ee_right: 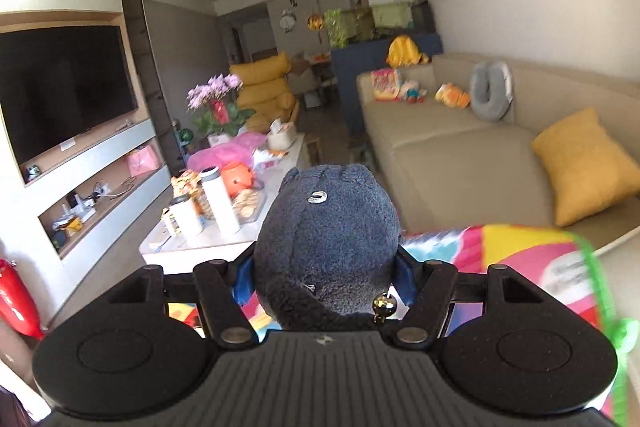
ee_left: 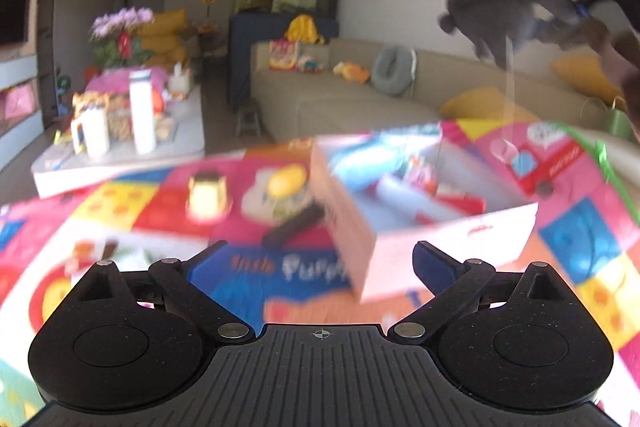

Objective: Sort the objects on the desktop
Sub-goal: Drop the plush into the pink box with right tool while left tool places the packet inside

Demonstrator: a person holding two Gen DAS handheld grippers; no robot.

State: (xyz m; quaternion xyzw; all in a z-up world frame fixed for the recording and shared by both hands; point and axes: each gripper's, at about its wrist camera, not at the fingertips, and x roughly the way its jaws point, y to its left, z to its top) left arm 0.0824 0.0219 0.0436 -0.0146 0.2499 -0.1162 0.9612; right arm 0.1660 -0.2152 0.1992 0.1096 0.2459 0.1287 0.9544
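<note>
Plush toy (ee_right: pixel 326 247): dark grey fleecy cloth, matt and nubbly, with a shiny gold metal bell at the neck, pinched in the right gripper (ee_right: pixel 326 279) of matt, faintly grainy black plastic with ribbed top and bright metal pins. Printed mat (ee_left: pixel 224 199): smooth, slight sheen. Pale box (ee_left: pixel 400 251): looks like matt cardboard.

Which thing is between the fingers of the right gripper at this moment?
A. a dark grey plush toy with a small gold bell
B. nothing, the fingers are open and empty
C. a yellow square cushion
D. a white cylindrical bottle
A: in the right wrist view the dark grey plush toy fills the gap of the right gripper, squeezed by both blue pads.
</note>
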